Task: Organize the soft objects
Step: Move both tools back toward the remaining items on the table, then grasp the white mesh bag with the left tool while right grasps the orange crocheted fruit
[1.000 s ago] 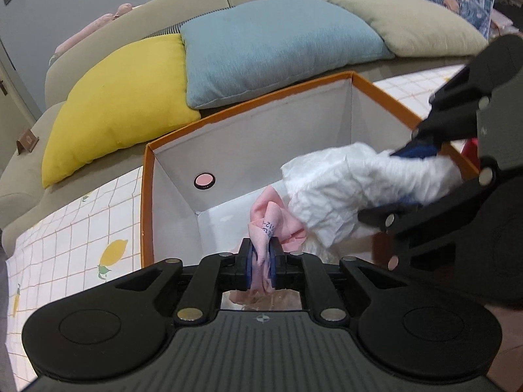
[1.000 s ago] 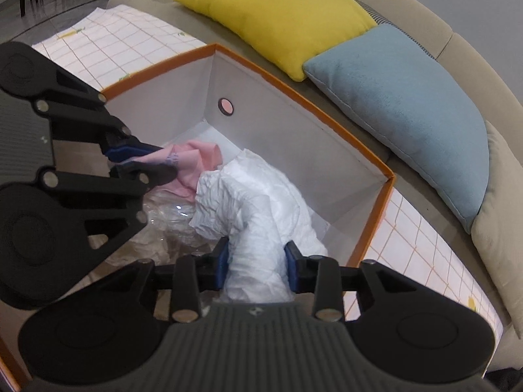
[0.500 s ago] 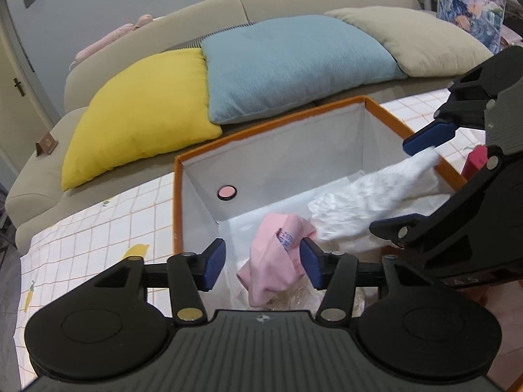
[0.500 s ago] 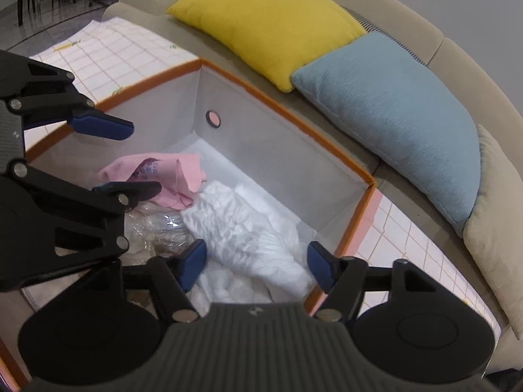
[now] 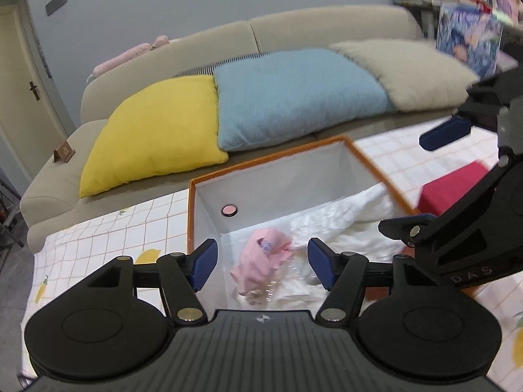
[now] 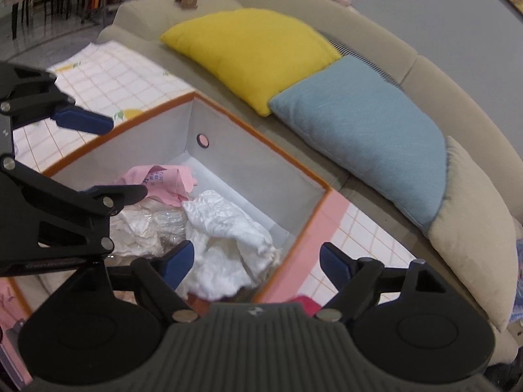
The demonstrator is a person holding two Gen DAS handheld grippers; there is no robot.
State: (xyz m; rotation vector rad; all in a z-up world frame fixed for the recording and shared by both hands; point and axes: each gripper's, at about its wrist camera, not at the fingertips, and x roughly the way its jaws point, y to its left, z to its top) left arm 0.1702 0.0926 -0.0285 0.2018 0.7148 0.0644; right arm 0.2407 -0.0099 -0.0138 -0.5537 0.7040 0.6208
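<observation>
An orange-rimmed storage box [image 5: 271, 163] with a white lining stands on the checked cloth. Inside it lie a pink cloth [image 5: 258, 261], a crumpled white cloth [image 5: 343, 219] and some clear plastic [image 6: 153, 222]. My left gripper [image 5: 263, 263] hovers above the box's near left part, its jaws opening, with nothing between its blue pads. The pink cloth [image 6: 166, 179] rests loose below it. My right gripper [image 6: 256, 258] hangs over the box's near right corner, jaws also opening and free of the white cloth [image 6: 225, 228] underneath.
Behind the box [image 6: 261, 137] a beige sofa [image 5: 294, 32] carries a yellow cushion [image 5: 153, 137], a blue cushion [image 5: 294, 98] and a beige cushion [image 5: 405, 75]. A red object [image 5: 454, 186] sits right of the box. The lemon-print checked cloth [image 5: 98, 238] spreads to the left.
Both grippers have opened, risen and pulled back from the box. The left let go of the pink cloth and the right let go of the white cloth; both cloths dropped into the box.
</observation>
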